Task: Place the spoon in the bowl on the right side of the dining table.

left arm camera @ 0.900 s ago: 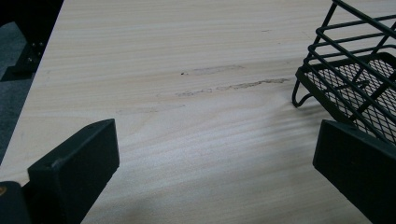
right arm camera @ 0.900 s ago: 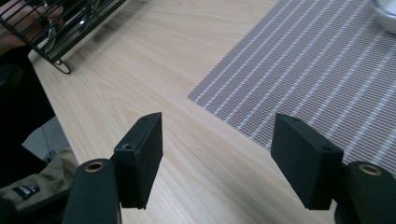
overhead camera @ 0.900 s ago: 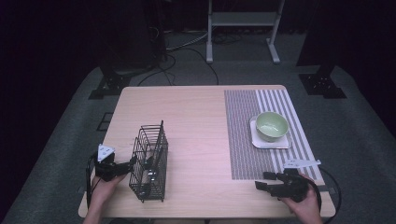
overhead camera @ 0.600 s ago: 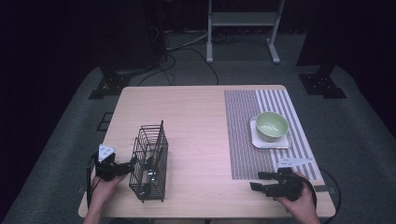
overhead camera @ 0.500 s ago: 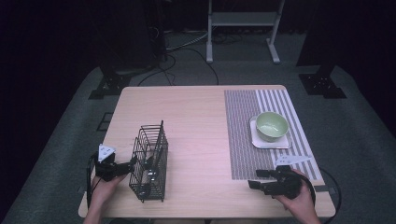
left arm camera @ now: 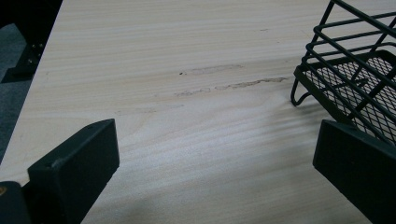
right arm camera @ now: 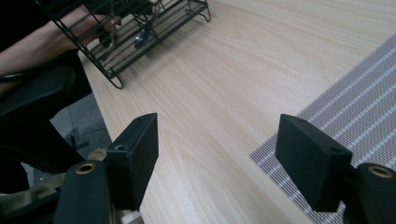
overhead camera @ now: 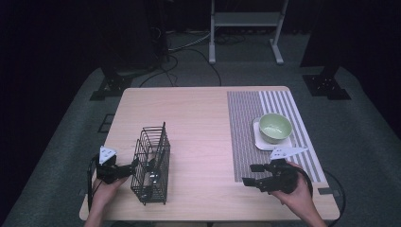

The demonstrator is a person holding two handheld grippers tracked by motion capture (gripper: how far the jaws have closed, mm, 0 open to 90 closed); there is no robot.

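The black wire rack (overhead camera: 152,163) stands upright near the front left of the wooden table (overhead camera: 194,118), a tall narrow frame of thin bars with a fine mesh floor and small looped feet; in your left gripper view (left arm camera: 355,79) its corner sits at the right edge, one foot resting on the wood.

Your left gripper (overhead camera: 130,167) lies level just beside the rack's left side, its tips at the bars; whether they touch the wire you cannot tell from above. In its own view (left arm camera: 215,172) its 2 jaws stand wide apart with bare table between them and nothing held.

Your right gripper (overhead camera: 253,174) is low over the front right of the table, pointing left toward the rack across open wood. Its 2 jaws are spread wide and hold nothing (right arm camera: 217,158).

A striped grey placemat (overhead camera: 246,123) covers the right side of the table, its edge under your right gripper. On it, well apart from the rack, a pale green bowl (overhead camera: 274,127) sits on a white square coaster (overhead camera: 265,143).
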